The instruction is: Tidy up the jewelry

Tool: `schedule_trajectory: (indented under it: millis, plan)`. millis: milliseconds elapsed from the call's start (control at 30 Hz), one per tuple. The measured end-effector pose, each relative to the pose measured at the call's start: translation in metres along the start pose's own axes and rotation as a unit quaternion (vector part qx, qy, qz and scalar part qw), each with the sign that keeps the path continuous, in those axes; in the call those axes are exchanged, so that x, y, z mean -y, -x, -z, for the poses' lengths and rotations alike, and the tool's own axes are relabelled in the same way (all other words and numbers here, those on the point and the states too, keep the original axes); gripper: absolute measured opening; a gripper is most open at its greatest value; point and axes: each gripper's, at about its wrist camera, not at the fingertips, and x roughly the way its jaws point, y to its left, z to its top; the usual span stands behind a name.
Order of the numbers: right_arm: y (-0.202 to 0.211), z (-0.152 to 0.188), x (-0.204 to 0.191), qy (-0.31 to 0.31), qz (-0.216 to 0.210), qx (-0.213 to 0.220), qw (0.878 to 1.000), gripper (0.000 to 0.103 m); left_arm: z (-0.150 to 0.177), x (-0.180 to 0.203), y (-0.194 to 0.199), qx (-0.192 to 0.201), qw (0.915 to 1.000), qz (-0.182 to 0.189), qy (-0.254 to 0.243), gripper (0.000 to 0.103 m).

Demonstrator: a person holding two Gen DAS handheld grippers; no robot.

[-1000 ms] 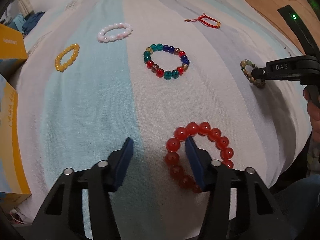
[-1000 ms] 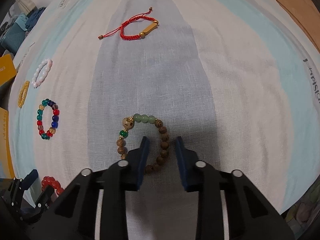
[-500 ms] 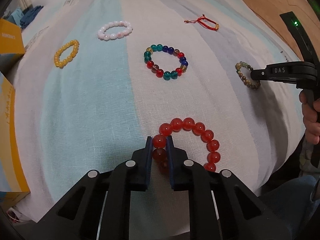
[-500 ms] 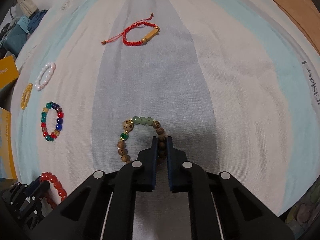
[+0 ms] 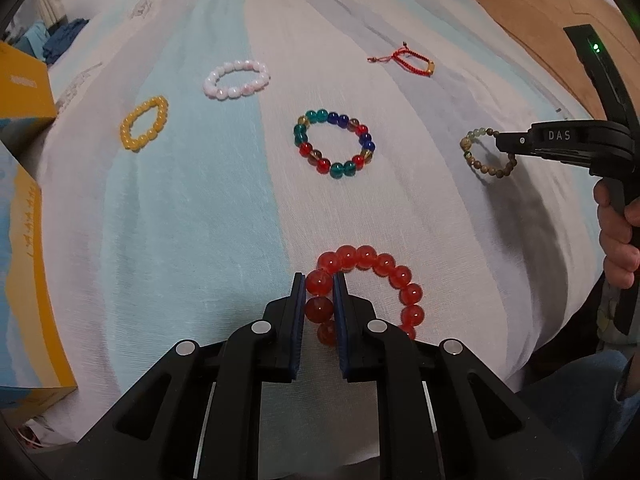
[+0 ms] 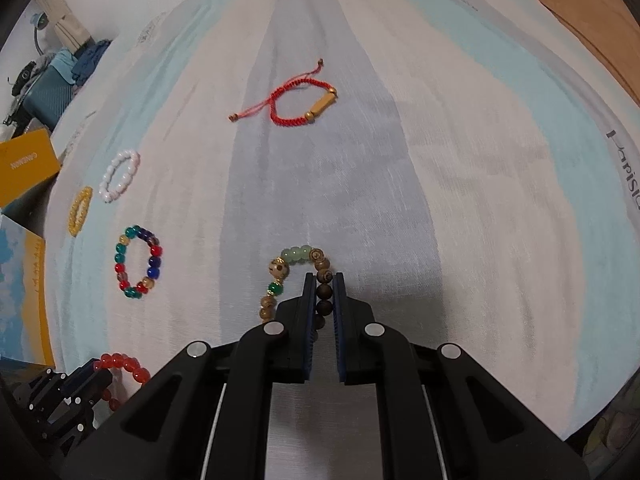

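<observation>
My left gripper (image 5: 319, 280) is shut on the red bead bracelet (image 5: 384, 266), pads pressing its left side near the cloth's front edge. In the right wrist view my right gripper (image 6: 323, 280) is shut on the brown wooden bead bracelet (image 6: 276, 270) with green beads, which hangs a little above the cloth; that bracelet (image 5: 476, 160) shows at the right of the left wrist view, pinched by the right gripper (image 5: 500, 142). Lying loose on the striped cloth (image 5: 200, 208) are a multicoloured bead bracelet (image 5: 336, 142), a pink-white one (image 5: 236, 79), a yellow one (image 5: 144, 123) and a red cord bracelet (image 5: 412, 58).
Yellow-and-blue boxes (image 5: 24, 248) stand along the cloth's left edge, with another yellow box (image 5: 22, 92) behind. A person's hand (image 5: 618, 236) holds the right gripper's handle. Wooden floor (image 5: 540, 8) shows at the far right. Clothes and a bag (image 6: 52, 80) lie at the far left.
Both grippers closed from open onto their bracelets. The right gripper has since risen slightly, lifting the wooden bead bracelet off the cloth.
</observation>
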Motion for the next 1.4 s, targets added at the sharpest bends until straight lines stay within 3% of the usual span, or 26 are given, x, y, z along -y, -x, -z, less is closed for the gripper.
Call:
schedule_trajectory:
  millis: [733,1400]
  plan:
    - [0.036,-0.007,-0.017,-0.002,0.002,0.048,0.999,0.007,-0.019,-0.007,0.045,0.047,0.9988,0.01,0.002,0.013]
    - [0.097,-0.005,-0.081,0.017,0.017,0.077,0.997,0.007,-0.025,-0.069,0.116,0.098,0.9939,-0.015,0.049,0.013]
